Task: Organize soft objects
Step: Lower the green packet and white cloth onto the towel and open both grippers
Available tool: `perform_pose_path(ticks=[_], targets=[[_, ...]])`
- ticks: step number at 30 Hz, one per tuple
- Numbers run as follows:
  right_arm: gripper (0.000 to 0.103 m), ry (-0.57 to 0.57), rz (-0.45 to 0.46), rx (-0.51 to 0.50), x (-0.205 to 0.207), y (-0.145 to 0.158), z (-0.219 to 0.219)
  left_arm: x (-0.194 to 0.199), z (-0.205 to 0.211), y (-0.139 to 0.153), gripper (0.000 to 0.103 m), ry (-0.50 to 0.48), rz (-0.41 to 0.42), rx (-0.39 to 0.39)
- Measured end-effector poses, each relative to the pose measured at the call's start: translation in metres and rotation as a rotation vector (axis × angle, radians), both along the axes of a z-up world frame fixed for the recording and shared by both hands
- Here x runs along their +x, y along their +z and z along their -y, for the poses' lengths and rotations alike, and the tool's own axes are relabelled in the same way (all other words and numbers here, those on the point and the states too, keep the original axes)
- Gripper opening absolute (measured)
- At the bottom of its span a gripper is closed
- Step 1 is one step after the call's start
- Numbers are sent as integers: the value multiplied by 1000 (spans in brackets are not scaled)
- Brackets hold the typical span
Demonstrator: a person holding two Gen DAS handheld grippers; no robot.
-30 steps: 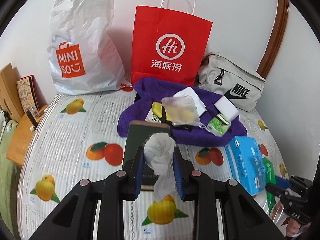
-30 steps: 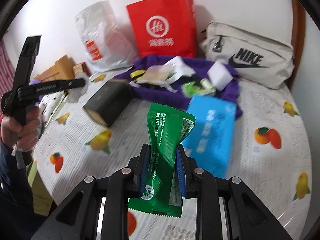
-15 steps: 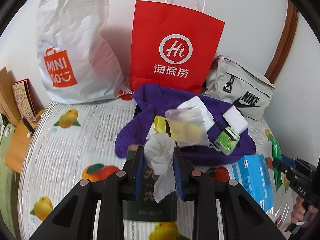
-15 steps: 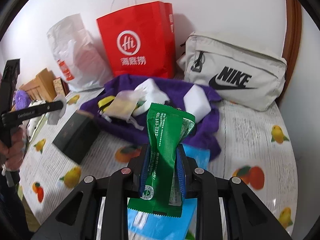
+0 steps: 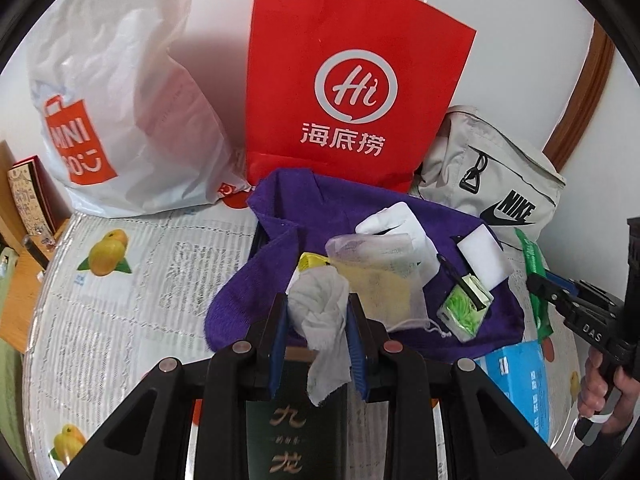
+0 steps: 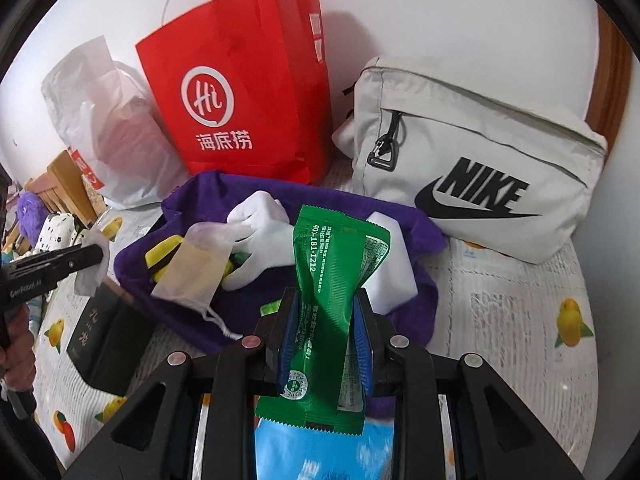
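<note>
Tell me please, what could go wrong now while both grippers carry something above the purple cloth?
The crumpled tissue hangs loose below the left gripper and could slip or tear. The green packet is pinched at its narrow middle in the right gripper, so it might slide out. Either drop could land on the purple cloth.

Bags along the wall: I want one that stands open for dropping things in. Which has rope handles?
The red paper bag in the middle; the white plastic bag and grey Nike bag show none.
</note>
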State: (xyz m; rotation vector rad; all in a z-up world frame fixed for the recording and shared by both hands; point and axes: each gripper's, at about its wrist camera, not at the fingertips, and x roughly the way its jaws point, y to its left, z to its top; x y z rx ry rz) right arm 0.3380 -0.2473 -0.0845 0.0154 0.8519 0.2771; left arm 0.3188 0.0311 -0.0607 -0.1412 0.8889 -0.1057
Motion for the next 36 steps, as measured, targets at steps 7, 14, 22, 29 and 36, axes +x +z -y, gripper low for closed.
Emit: perform_pose_path(ticks=[7, 14, 22, 29, 36], targets=[[28, 17, -61, -7, 29, -17, -11, 24, 9, -9, 27, -18, -26, -19], [31, 44, -93, -35, 43, -30, -19, 44, 23, -20, 27, -41, -53, -18], [39, 73, -124, -56, 53, -45, -26, 59, 42, -26, 28, -77, -73, -13], [59, 62, -107, -23, 51, -42, -21, 68, 57, -34, 28, -103, -89, -11], [59, 57, -83, 0, 41, -29, -18, 78, 63, -39, 29, -104, -100, -11]])
